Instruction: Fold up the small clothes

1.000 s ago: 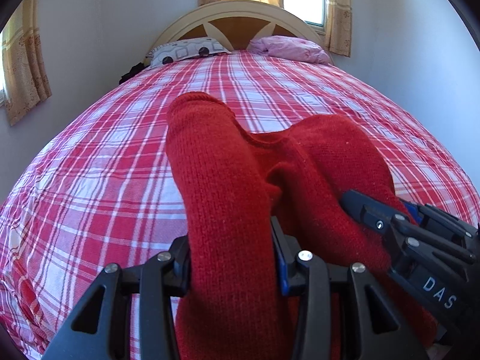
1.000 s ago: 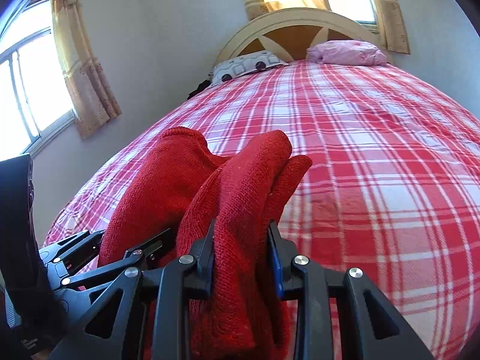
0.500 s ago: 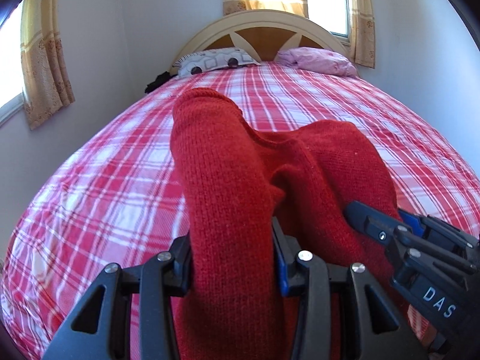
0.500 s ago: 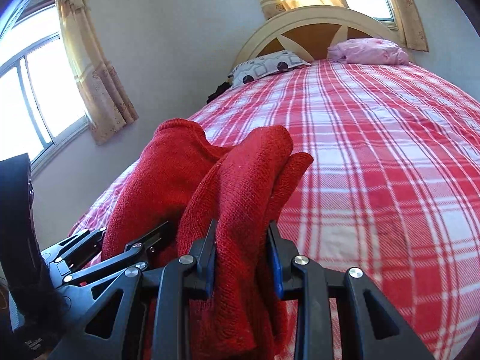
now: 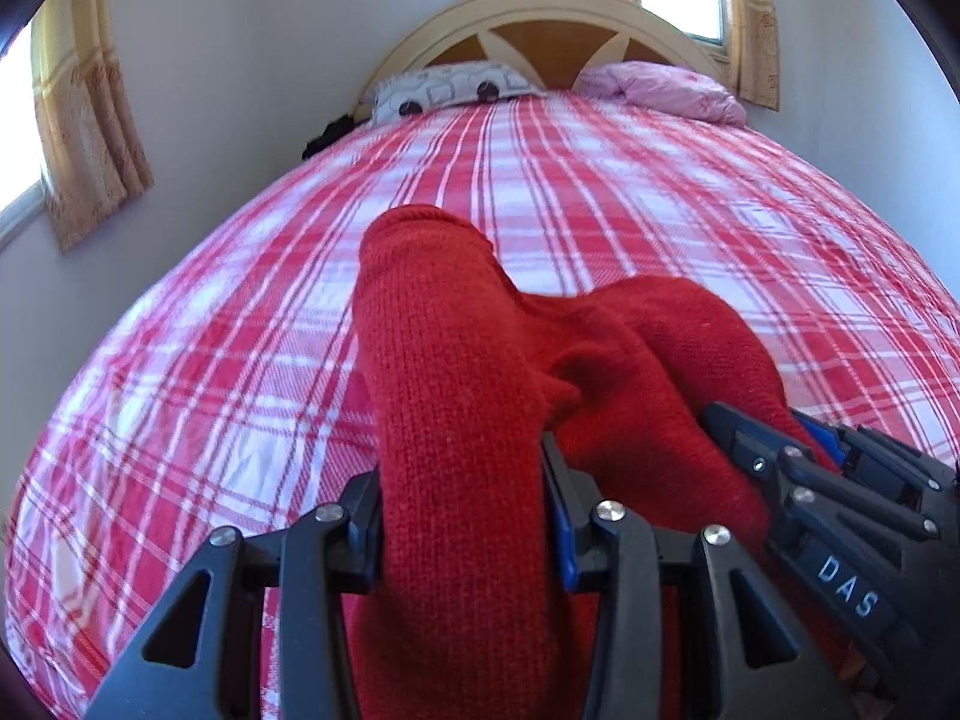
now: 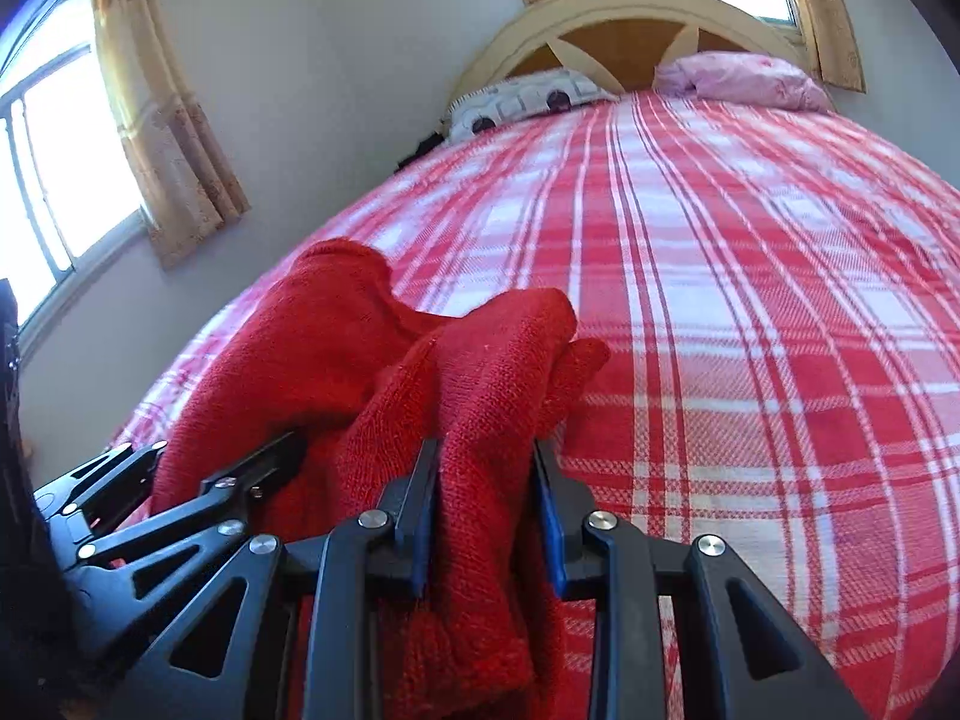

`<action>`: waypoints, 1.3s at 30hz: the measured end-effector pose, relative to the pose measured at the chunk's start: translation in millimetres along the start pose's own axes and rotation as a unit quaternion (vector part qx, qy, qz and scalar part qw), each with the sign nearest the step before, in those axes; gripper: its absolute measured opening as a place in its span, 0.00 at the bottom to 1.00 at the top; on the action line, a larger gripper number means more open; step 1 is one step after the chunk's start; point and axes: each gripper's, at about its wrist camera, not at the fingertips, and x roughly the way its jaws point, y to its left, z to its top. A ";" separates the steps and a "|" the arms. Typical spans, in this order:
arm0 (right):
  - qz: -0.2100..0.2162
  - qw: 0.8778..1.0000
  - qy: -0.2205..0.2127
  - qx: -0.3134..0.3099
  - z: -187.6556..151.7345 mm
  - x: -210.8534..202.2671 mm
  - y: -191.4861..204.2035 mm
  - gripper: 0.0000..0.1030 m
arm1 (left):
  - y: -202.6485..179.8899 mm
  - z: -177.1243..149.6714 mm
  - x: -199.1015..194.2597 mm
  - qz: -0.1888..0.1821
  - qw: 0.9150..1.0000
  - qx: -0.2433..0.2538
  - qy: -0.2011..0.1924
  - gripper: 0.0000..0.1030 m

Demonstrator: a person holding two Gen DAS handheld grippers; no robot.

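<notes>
Gripping a red knitted garment (image 5: 456, 420), the left gripper (image 5: 462, 516) has both pads pressed into a thick bunched fold, with the cloth bulging up beyond its fingertips. Right gripper (image 6: 486, 498) likewise clamped on another fold of the same garment, fabric rising between its black fingers (image 6: 414, 504) and spilling over on the far side. Both tools close together, side by side at the foot end of the bed (image 5: 660, 228); in the left wrist view the right gripper shows at lower right, in the right wrist view the left gripper (image 6: 180, 498) shows at lower left. Garment held up off the checked red and white bedcover, at the end far from the headboard (image 6: 630, 30). Patterned pillow (image 5: 450, 84) and pink pillow (image 5: 666, 87) lie against the headboard, well apart from the garment. Curtained windows behind the headboard and on the wall to its left
</notes>
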 end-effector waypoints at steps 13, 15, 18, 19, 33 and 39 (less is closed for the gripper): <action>0.046 0.998 0.030 0.031 -3.5 -0.6 -18.1 0.34 | 38.6 -20.3 -14.7 -0.012 0.996 -0.088 0.018 0.78; 0.041 0.998 0.005 0.039 -7.4 -22.7 -21.7 0.34 | 41.6 -25.2 -28.8 0.013 0.997 -0.082 0.005 0.85; 0.018 0.999 -0.043 0.015 -18.8 -57.1 -16.1 0.34 | 44.2 -36.8 -49.7 0.031 0.996 -0.081 -0.016 0.84; 0.015 0.999 -0.049 -0.002 -24.4 -65.8 -10.4 0.34 | 44.4 -39.0 -50.0 0.031 0.996 -0.078 -0.014 0.84; 0.024 0.997 0.034 -0.065 -74.6 -54.2 19.8 0.34 | 22.6 -67.9 -50.8 0.052 0.997 -0.051 0.011 0.85; 0.017 0.997 0.051 -0.051 -81.5 -62.6 13.9 0.38 | 18.1 -82.1 -53.4 0.045 0.997 -0.055 0.029 0.85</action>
